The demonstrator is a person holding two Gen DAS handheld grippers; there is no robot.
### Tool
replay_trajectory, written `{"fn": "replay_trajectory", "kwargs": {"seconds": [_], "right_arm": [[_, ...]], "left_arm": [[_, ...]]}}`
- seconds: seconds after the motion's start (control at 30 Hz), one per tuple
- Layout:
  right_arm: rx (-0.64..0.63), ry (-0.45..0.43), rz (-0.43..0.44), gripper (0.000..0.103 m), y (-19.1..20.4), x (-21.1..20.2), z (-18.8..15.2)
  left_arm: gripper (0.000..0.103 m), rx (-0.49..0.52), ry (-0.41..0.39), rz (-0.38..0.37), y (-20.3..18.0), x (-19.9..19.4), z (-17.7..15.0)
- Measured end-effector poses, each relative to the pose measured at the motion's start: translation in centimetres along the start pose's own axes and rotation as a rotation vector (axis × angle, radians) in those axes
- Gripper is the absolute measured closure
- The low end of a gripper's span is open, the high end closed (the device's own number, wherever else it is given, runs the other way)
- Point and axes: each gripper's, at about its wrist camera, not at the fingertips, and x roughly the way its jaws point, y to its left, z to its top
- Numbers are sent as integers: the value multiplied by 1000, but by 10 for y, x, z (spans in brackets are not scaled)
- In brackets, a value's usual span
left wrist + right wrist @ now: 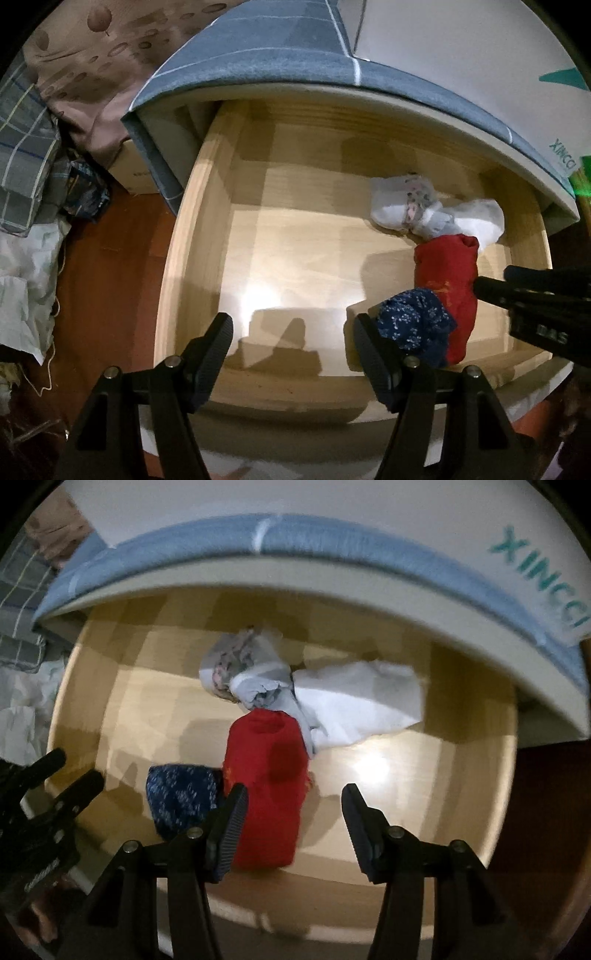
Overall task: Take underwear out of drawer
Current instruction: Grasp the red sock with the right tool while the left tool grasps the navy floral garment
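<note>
In the open wooden drawer (480, 775) lie 3 bundles in a touching row: a navy speckled roll (181, 797), a red roll (269, 775), and white underwear (332, 701). Both the left gripper (293, 347) and right gripper (293, 818) hover spread, empty.

dim room, bright glare on the drawer floor (258, 295), motion blur, dark fisheye-warped edges, hard shadows

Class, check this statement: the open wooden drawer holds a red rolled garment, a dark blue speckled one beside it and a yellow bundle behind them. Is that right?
Not quite. The bundle behind them is white and pale grey, not yellow, as the right wrist view shows. The rest holds: the wooden drawer is open, with the red rolled garment and the dark blue speckled one beside it.
</note>
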Motion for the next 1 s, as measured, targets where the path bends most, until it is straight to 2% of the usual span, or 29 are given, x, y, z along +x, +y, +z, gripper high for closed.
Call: {"fn": "replay_trajectory", "kwargs": {"seconds": [0.1,0.17,0.33,0.4,0.43,0.53,0.57,0.67,0.77,1.0], "right_arm": [[3,16,-8,52,1,13,4],[2,25,-9,47,3,20,6],[-32,54,-1,45,13,32,9],[-45,67,0,41,19,37,9],[-49,71,-2,36,22,40,9],[-62,95,9,35,29,49,10],[-57,109,26,36,30,52,9],[-74,100,16,54,31,58,8],[-61,122,24,66,28,58,4],[-55,137,-54,68,0,58,-13]], "left_arm": [[34,12,4,-1,0,2,2],[34,13,13,5,1,4,3],[34,-26,46,-18,7,12,3],[34,-48,58,-29,11,14,3],[34,-56,60,-31,12,15,3],[34,-71,62,-31,16,14,2],[34,-69,60,-26,16,14,2],[34,-57,59,-20,13,13,2],[34,-33,62,-9,8,13,2],[34,7,76,-24,-7,13,1]]}}
